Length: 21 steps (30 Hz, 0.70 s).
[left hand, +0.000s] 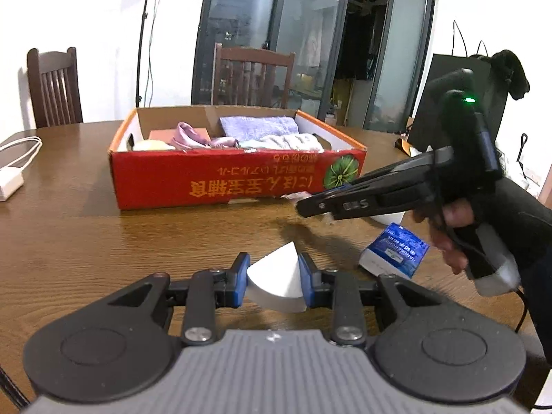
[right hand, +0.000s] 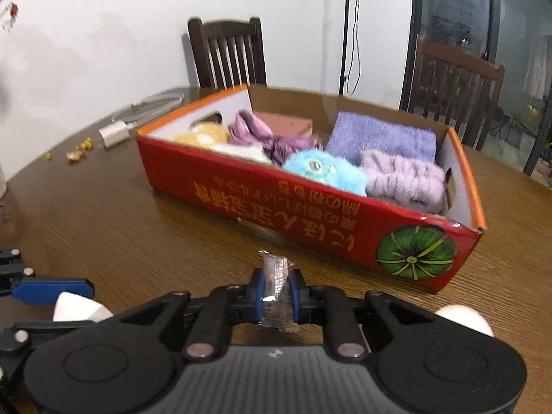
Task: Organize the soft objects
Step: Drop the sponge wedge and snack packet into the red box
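My left gripper is shut on a white wedge-shaped sponge, held a little above the wooden table. The wedge also shows at the lower left of the right wrist view, beside a blue left finger. My right gripper is shut on a small clear, silvery packet; in the left wrist view it hangs near the box's front right corner. The red cardboard box holds a purple towel, a lilac fluffy piece, a blue plush, pink satin cloth and a yellow plush.
A blue tissue pack lies on the table under the right hand. A white round object sits at the lower right. A charger with cable and small crumbs lie at the left. Wooden chairs stand behind the table.
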Tool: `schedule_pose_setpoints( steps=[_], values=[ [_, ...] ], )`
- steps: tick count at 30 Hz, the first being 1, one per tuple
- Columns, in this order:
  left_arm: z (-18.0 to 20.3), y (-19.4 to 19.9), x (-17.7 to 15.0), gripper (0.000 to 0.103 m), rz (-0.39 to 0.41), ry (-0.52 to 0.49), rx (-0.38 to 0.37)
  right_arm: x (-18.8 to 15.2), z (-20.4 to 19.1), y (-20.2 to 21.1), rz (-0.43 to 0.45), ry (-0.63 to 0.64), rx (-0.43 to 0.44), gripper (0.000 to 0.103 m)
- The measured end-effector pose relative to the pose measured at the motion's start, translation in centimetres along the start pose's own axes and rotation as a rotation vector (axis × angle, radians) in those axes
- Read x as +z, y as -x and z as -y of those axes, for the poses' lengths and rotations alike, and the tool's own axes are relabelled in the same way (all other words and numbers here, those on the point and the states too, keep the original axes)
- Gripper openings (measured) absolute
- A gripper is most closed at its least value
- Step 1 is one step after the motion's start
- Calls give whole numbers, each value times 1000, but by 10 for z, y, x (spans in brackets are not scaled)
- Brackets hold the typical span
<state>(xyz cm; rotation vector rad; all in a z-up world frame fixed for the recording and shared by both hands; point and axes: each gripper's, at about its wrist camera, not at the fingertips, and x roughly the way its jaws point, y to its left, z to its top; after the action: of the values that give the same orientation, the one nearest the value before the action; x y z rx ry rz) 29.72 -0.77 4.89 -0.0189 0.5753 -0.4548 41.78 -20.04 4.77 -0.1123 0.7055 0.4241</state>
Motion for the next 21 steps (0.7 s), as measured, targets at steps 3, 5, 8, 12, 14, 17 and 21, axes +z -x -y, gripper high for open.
schedule_pose_setpoints(
  steps=[3,5,8,12,14,17,21],
  values=[
    [0,16,2,31,29,17,-3,-4,-5,30,55,-24,9,15],
    [1,24,4,31,44,29,-18,-9,-9,52,92,-44,27,15],
    [5,31,7,31,61,34,-45,-14,-15,77,136,-59,44,15],
    [4,26,33,31,103,5,-73,-8,-10,94,179,-91,83,15],
    [-5,15,60,31,120,10,-92,3,-2,96,193,-107,95,15],
    [-24,-20,112,32,101,75,-137,34,18,92,229,-149,109,15],
    [-43,-95,173,32,-7,129,-104,90,57,60,218,-239,152,15]
  ],
)
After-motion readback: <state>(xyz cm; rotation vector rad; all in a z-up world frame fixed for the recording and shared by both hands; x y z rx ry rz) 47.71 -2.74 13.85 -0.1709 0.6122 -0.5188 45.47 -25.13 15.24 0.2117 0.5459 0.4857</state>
